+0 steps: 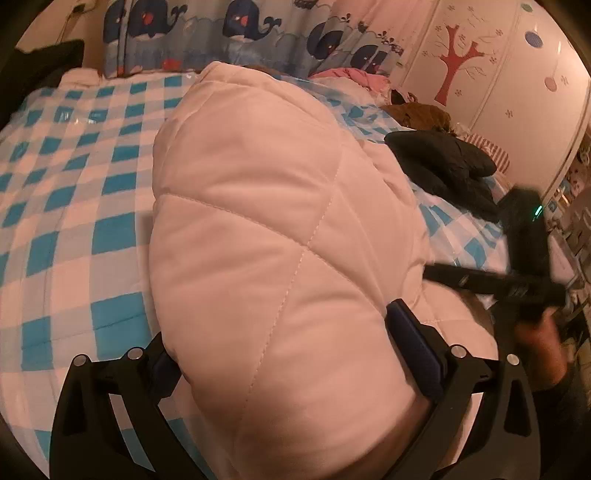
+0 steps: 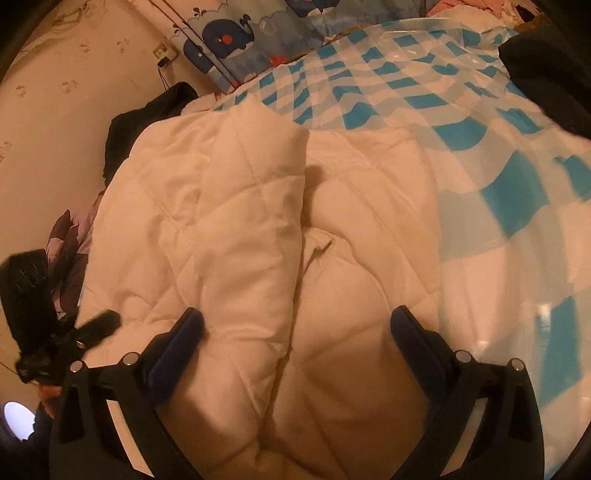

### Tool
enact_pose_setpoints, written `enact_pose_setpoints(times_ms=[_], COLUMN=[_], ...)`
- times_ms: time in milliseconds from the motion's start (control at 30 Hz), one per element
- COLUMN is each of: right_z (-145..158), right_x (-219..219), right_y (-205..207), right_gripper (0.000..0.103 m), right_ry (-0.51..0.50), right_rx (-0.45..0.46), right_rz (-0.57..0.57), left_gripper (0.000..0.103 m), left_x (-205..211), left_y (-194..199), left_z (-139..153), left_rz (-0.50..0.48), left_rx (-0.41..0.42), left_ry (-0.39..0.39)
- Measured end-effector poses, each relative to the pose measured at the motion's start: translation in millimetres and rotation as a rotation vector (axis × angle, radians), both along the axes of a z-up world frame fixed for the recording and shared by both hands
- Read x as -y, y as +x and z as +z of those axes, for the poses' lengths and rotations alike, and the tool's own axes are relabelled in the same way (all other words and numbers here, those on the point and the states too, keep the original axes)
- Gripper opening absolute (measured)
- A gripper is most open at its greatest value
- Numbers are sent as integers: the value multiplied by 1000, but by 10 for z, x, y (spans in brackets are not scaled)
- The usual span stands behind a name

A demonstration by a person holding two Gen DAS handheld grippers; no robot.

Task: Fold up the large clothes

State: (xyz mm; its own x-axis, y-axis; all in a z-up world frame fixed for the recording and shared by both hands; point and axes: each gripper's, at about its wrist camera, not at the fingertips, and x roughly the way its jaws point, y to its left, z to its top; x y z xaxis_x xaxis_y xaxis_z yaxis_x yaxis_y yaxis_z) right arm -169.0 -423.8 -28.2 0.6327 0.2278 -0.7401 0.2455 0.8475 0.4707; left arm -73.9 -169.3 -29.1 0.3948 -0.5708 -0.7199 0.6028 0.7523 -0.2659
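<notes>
A big white quilted padded coat (image 1: 266, 229) lies on a bed with a blue and white checked cover (image 1: 74, 192). My left gripper (image 1: 280, 332) stands wide open, with a puffy fold of the coat bulging between its fingers; no clamping shows. In the right wrist view the coat (image 2: 258, 229) lies bunched, one part folded over another. My right gripper (image 2: 295, 325) is wide open just above the coat, touching nothing that I can see. The right gripper also shows at the right of the left wrist view (image 1: 517, 280), and the left gripper at the lower left of the right wrist view (image 2: 55, 332).
A black garment (image 1: 443, 162) lies on the bed to the right of the coat, with brown and pink clothes (image 1: 369, 77) behind it. A whale-print curtain (image 1: 236, 33) hangs at the bed's far side. Another dark garment (image 2: 147, 118) lies at the bed's edge by the wall.
</notes>
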Motion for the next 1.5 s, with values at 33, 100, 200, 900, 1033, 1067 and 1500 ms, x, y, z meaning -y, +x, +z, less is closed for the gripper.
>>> enact_pose_setpoints(times_ms=[33, 100, 200, 900, 1033, 1067, 1500], right_z=[92, 223, 71, -369, -472, -459, -481], right_x=[11, 64, 87, 251, 185, 139, -1471], right_y=[-14, 44, 194, 128, 155, 163, 1914], right_gripper=[97, 97, 97, 98, 98, 98, 98], right_ry=[-19, -64, -78, 190, 233, 221, 283], right_rx=[25, 4, -100, -147, -101, -87, -24], right_rz=[-4, -27, -20, 4, -49, -63, 171], left_gripper=[95, 95, 95, 95, 94, 90, 81], left_x=[23, 64, 47, 95, -39, -61, -1548], left_y=[-13, -10, -77, -242, -34, -28, 514], left_z=[25, 74, 119, 143, 68, 96, 565], left_rz=[-1, 1, 2, -8, -22, -34, 196], left_rx=[11, 25, 48, 120, 43, 65, 247], left_ry=[8, 21, 35, 74, -21, -23, 141])
